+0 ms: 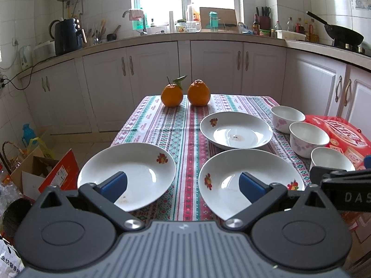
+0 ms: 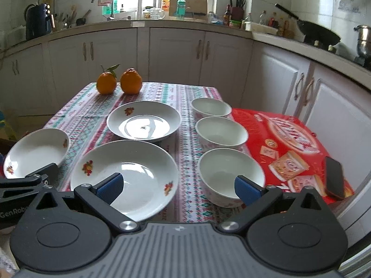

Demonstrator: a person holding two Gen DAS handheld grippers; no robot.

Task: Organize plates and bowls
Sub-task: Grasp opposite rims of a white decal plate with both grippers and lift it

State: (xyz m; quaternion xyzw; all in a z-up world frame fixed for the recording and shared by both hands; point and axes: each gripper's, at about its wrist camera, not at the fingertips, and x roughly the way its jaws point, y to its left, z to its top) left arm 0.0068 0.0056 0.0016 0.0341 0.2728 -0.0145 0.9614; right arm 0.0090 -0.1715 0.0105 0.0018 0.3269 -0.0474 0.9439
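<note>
Left gripper [image 1: 183, 185] and right gripper [image 2: 178, 188] are held spread wide, nothing pinched. Three white flower-printed ceramic plates [image 2: 143, 121] are laid on the striped tablecloth [image 1: 185, 125]; three white bowls [image 2: 221, 134] are lined along its right edge.

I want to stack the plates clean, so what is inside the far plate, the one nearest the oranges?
The far plate holds a small dark speck and a faint brownish smear at its centre, plus its printed flower. Otherwise it is empty. What lies beneath it on the tablecloth is hidden.
</note>
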